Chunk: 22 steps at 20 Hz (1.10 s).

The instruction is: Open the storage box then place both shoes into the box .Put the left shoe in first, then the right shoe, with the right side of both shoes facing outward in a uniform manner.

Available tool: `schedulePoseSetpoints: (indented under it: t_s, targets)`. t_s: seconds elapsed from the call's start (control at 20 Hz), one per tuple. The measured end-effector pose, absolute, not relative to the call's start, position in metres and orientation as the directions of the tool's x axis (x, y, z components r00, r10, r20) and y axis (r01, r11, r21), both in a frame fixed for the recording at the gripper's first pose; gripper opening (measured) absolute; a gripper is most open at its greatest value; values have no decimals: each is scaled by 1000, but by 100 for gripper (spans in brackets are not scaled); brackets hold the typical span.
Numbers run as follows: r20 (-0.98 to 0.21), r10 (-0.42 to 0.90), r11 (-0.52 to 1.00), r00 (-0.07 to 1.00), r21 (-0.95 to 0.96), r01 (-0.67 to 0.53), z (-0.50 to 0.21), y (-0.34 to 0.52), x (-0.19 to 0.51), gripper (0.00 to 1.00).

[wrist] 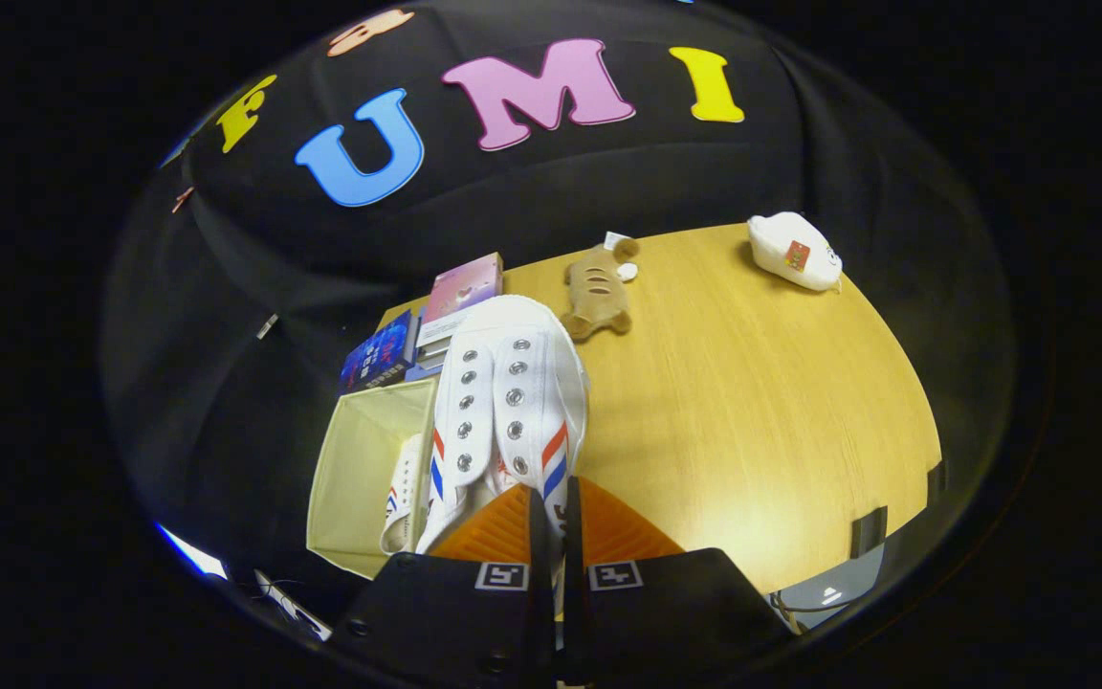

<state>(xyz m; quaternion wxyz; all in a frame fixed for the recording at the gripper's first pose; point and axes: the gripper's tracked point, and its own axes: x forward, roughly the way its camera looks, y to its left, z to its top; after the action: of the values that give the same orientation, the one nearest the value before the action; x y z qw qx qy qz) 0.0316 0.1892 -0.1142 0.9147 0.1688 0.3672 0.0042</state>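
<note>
Storage box (pixel 360 469) open beside wooden table (pixel 752 431), 1 shoe (pixel 405 493) already inside — second shoe (pixel 508 402) clamped at its heel by gripper (pixel 549 522), raised over box edge, judged about to go in.

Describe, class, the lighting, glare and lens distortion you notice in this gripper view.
Gripper view: fisheye bends the wooden table edge into a curve; a bright glare patch sits on it right of the gripper, shut on the white sneaker; the beige storage box is evenly lit; focus stays sharp.
</note>
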Motion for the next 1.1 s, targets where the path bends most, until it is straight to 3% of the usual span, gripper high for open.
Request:
schedulePoseSetpoints:
  t_s: [0.45,0.95,1.0,1.1]
  targets:
    - [-669,250,912,700,405,61,-118,330,52,8]
    - [-755,172,968,633,249,34,-180,366,63,9]
    - [-755,177,970,631,242,18,-181,370,64,13]
    - [-729,223,961,647,276,-19,-170,380,64,32]
